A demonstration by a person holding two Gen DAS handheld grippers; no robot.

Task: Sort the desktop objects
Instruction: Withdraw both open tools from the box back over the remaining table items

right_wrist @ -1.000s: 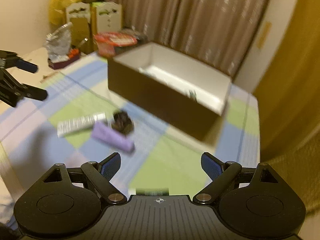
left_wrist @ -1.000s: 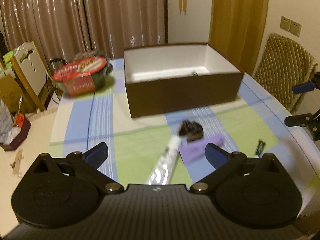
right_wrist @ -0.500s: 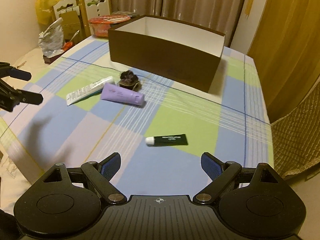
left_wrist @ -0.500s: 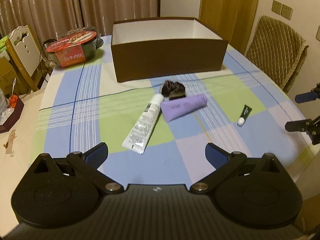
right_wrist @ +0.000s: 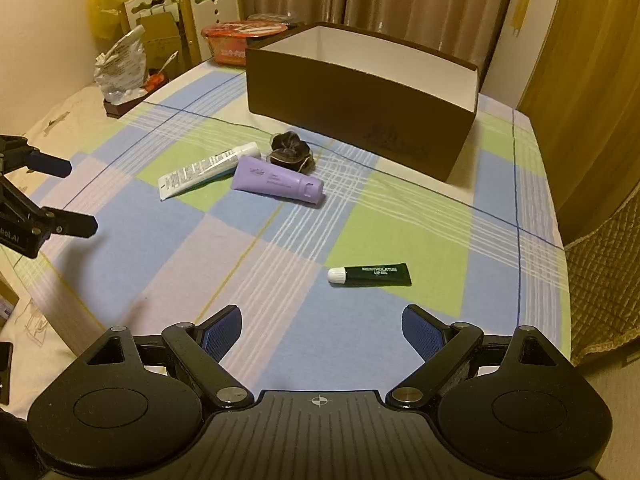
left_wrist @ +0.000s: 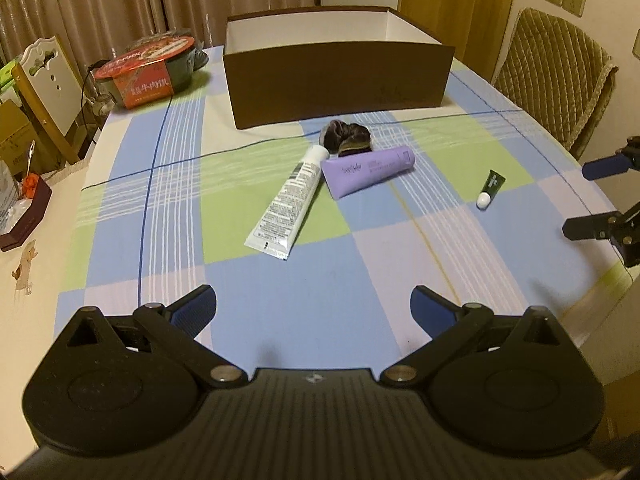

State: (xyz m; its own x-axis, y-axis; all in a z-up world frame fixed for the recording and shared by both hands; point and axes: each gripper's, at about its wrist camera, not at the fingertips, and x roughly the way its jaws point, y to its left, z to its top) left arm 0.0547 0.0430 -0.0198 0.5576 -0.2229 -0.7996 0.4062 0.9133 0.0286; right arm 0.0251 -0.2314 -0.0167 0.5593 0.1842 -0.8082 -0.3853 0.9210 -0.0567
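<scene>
Now both grippers hover low over the near edge of the checked tablecloth (left_wrist: 400,264); left gripper (left_wrist: 312,312) and right gripper (right_wrist: 322,330) each have jaws spread wide, empty; white tube (left_wrist: 290,200), purple tube (left_wrist: 366,170), dark scrunchie (left_wrist: 346,140) and small green tube (right_wrist: 370,275) lie before the brown box (left_wrist: 338,80).
</scene>
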